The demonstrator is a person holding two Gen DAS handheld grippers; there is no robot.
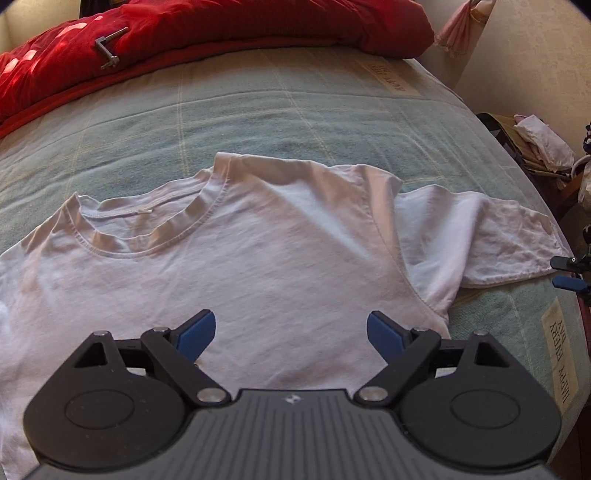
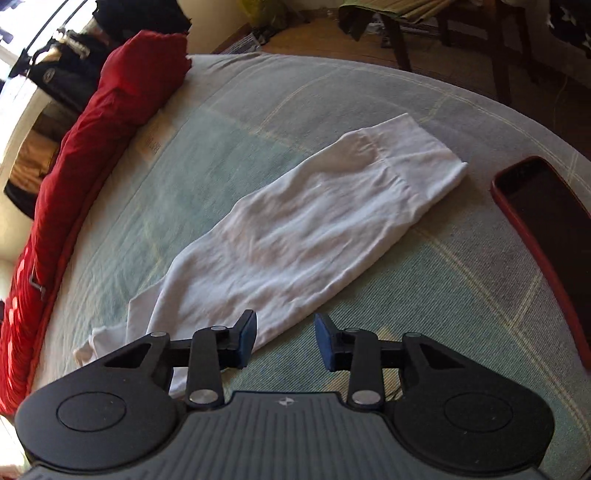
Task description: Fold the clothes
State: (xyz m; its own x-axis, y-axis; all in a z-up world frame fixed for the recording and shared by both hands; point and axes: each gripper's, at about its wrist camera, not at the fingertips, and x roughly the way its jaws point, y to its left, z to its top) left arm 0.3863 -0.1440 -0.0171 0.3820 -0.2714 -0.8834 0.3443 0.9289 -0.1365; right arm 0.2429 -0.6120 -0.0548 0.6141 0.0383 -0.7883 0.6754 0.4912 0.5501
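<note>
left gripper (image 1: 291, 334): tilted down over the bed, jaws spread wide, nothing between the blue pads, clear of the cloth
right gripper (image 2: 285, 341): tilted down over the bed, jaws about half apart, nothing pinched; left pad (image 2: 246, 338) over the near edge of the cloth, right pad over bare blanket; its tips also peek in at the right edge of the left wrist view
white t-shirt (image 1: 236, 254): flat on the bed, neck opening toward the far side, one short sleeve (image 1: 476, 236) reaching to the bed's right edge; chest area straight ahead of the left gripper
same t-shirt, right wrist view (image 2: 295, 236): long wrinkled strip running diagonally away from the gripper
bed blanket (image 1: 280, 107): pale green with thin cream check lines
red duvet (image 1: 207, 33): bunched along the far edge of the bed
phone (image 2: 546, 229): red case, dark screen up, near the bed's edge, apart from the shirt
writing: blanket label (image 1: 565, 354) reads "HAPPY EVERY DAY", upside down; a second label at the far edge too blurred to confirm
</note>
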